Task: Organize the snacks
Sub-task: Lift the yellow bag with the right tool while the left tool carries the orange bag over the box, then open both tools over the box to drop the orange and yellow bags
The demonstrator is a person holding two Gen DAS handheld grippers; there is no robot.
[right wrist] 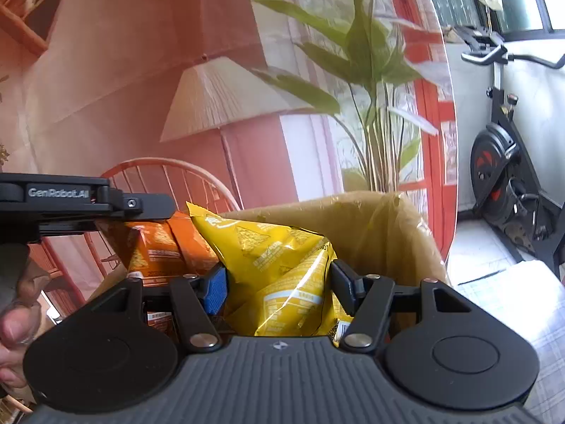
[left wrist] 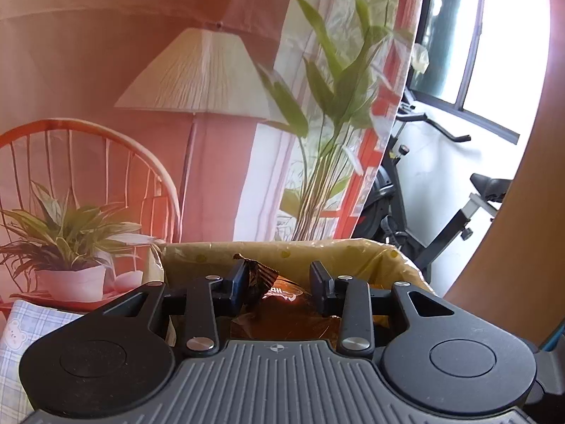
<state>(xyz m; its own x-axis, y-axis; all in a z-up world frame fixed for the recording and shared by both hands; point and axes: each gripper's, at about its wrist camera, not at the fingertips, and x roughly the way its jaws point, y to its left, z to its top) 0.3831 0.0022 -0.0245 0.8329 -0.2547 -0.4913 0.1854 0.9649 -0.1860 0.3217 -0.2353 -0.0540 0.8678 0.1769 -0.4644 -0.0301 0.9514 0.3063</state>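
My right gripper (right wrist: pixel 279 286) is clamped on a yellow snack bag (right wrist: pixel 279 265); both pads press into its crinkled foil, and the bag bulges up between them. I hold it over the mouth of a cardboard box (right wrist: pixel 395 226) lined with clear yellowish plastic. Just to the left of the yellow bag, an orange snack bag (right wrist: pixel 159 243) hangs at the box's near-left side, under my left gripper, whose black body reaches in from the left edge of that view. A hand (right wrist: pixel 14 332) shows at the lower left corner.

From the left wrist, my left gripper (left wrist: pixel 279 282) has a gap between its fingers. The crimped top edge of a dark orange-brown bag (left wrist: pixel 261 279) lies against the left pad; the right pad stands clear of it, so I cannot tell whether the bag is truly pinched. The rest of that bag lies below, inside the same lined box (left wrist: pixel 353 254).

Behind the box hangs a printed backdrop (left wrist: pixel 106 70) with a lamp, chair and plants. An exercise bike (right wrist: pixel 508 176) stands to the right.
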